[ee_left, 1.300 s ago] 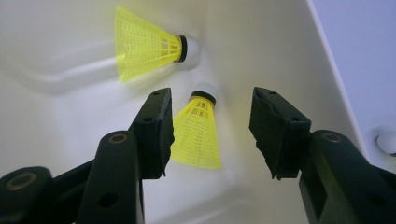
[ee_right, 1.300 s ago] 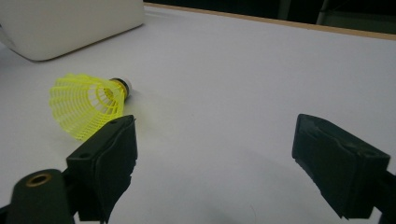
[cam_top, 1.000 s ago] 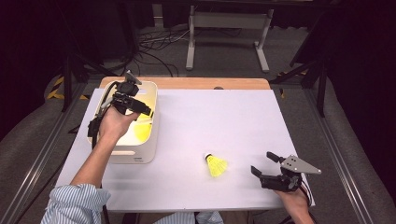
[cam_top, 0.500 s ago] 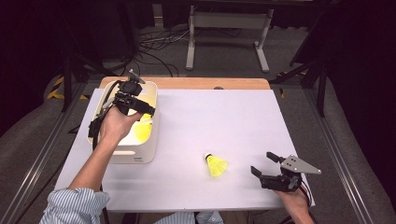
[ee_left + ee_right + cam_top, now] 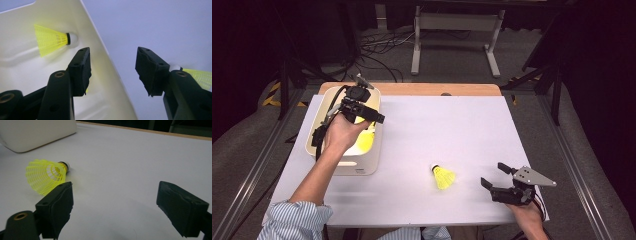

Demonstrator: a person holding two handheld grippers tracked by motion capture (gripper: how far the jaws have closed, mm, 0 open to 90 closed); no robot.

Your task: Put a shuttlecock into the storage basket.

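One shuttlecock (image 5: 53,41) now lies inside the white bin (image 5: 371,165), and my left gripper (image 5: 371,114) has lifted off it, jaws apart and empty. Beyond the bin, a second shuttlecock (image 5: 443,177) waits on the table (image 5: 452,125) beside my right gripper (image 5: 493,176), whose jaws stand wide.

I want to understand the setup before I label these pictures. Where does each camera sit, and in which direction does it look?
High view: above the person's side, looking forward and down on the white table; both forearms and hands show, with the left gripper over the cream bin and the right gripper low on the table.
Left gripper view: rides on the left gripper, looking down across the bin's wall; open jaws show.
Right gripper view: rides on the right gripper, looking low along the table; open jaws show.
Shared: the yellow shuttlecock on the table.
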